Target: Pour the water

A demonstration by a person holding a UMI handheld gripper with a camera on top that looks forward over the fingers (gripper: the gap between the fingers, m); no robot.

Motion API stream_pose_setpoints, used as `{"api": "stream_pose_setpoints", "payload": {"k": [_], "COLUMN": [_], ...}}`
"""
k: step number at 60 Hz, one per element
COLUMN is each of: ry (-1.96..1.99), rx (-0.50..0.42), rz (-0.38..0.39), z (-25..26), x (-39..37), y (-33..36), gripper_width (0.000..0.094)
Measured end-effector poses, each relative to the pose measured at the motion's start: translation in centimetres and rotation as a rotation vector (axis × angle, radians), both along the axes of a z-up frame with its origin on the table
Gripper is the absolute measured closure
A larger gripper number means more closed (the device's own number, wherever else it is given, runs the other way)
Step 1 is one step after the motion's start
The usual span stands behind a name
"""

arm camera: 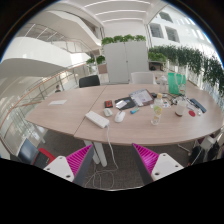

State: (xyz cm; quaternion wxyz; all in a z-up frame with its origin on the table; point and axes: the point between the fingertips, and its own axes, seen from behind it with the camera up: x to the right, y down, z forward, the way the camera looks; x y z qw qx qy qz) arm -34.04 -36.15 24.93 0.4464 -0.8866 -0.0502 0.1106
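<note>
My gripper (112,160) is open and holds nothing; its two pink-padded fingers (78,160) stand wide apart over the floor, well short of a long wooden table (70,112). On the table's right part stand a green translucent container (176,83), a small pale cup or bottle (157,114) and other small items too small to tell apart. No water vessel is between the fingers.
A white keyboard (97,119), papers and a laptop (128,101) lie mid-table. Chairs (90,81) stand behind it, and a red one (45,153) at the near left. White cabinets topped with plants (125,58) stand behind. A cable (101,165) lies on the floor.
</note>
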Motion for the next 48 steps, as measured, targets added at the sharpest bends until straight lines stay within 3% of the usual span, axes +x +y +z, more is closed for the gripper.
{"api": "stream_pose_setpoints", "payload": {"k": [15, 20, 39, 48], "ry": [-0.019, -0.042, -0.122, -0.135], "rx": [0.031, 0.087, 0.320, 0.333], "rz": [-0.038, -0.045, -0.205, -0.230], "z": [-1.0, -1.5, -8.6, -13.4], "x": [-0.3, 1.9, 16.1, 19.5], "y": [1.2, 3.4, 21.7, 31.1], "gripper_width": [0.0106, 0.0102, 0.0098, 0.0108]}}
